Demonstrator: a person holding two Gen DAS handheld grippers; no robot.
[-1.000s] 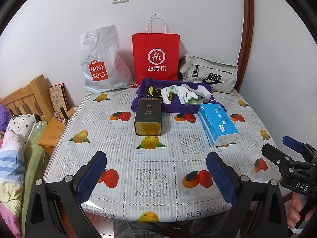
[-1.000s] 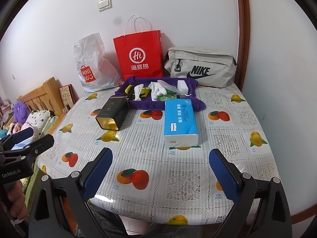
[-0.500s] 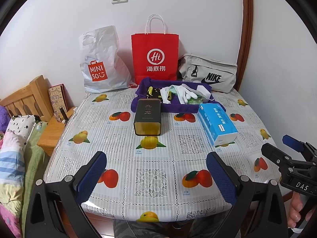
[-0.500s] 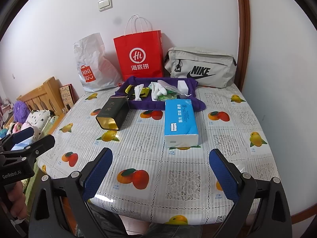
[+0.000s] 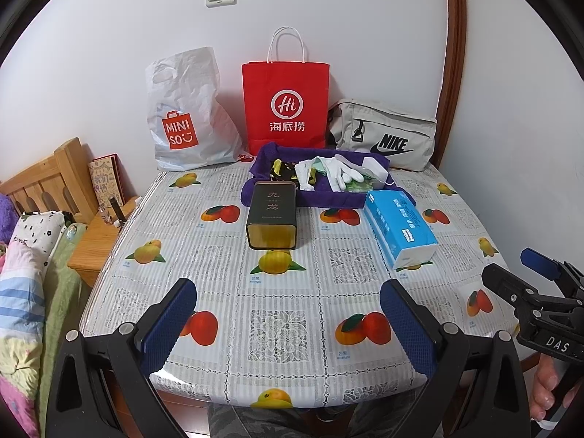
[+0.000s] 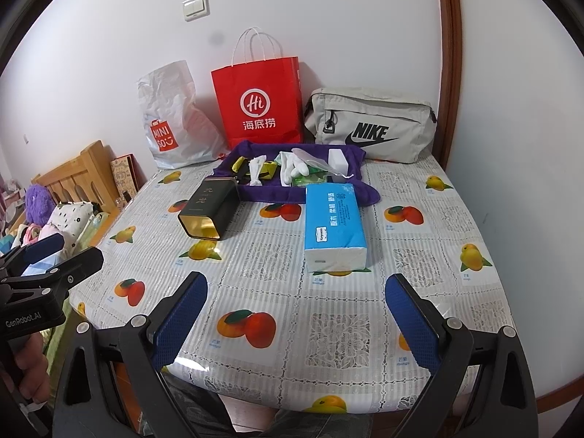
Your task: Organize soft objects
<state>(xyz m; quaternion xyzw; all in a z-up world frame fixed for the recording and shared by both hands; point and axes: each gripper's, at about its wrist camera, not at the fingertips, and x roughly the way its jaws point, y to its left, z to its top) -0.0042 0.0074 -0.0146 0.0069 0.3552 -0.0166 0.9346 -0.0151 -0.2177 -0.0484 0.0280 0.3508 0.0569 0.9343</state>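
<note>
Both claws hang wide open and hold nothing at the near edge of the surface [image 5: 204, 255]: left claw [image 5: 288, 328], right claw [image 6: 295, 325]. The soft items, white gloves [image 5: 341, 171] among them, lie on the purple cloth [image 5: 328, 200] at the far edge. Reach past the tin [image 5: 272, 215], then pinch 1 glove mid-fabric.
</note>
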